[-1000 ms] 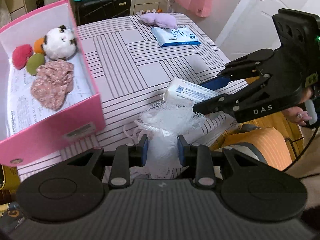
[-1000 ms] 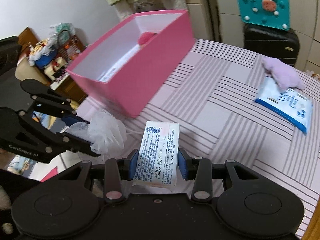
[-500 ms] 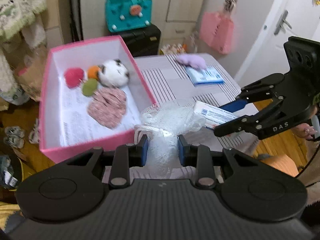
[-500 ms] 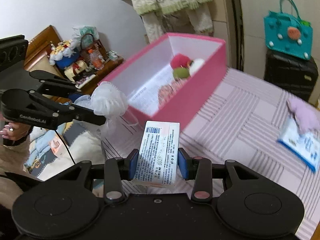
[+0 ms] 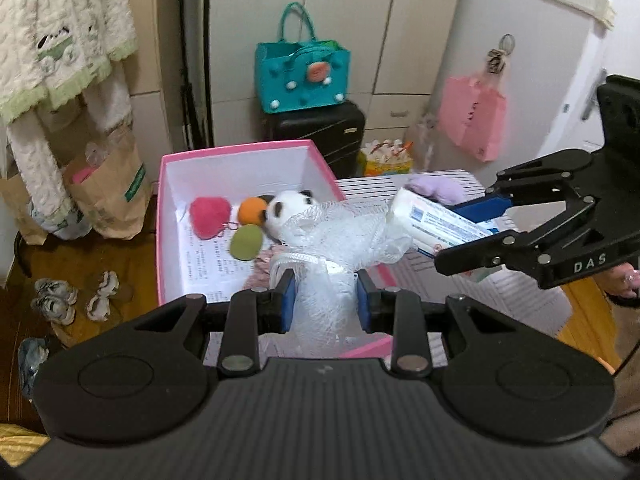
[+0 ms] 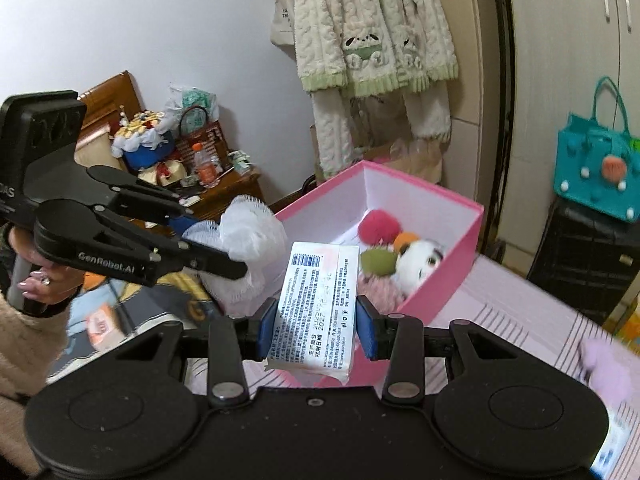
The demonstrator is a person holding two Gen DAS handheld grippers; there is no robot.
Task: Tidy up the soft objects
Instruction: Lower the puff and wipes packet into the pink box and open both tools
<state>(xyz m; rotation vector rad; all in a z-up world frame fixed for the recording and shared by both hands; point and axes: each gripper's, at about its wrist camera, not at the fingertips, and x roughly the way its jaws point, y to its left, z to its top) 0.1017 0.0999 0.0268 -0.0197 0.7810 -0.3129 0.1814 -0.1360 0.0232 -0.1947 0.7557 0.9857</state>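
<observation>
Both tools rose: left [image 5: 324,306] grips mesh pouf [image 5: 340,236], right [image 6: 316,330] tissue pack [image 6: 318,300] (box [image 5: 168,240] apparently below).

striped table [image 5: 516,300], pink box [image 5: 236,152], purple plush [image 5: 438,190] on it

A lived-in home bedroom: fleecy pyjamas [image 6: 372,28] hang on the far wall, wardrobe doors [image 5: 340,20] behind a suitcase [image 5: 320,132], slippers [image 5: 56,296] lie on the wood floor at left.
</observation>
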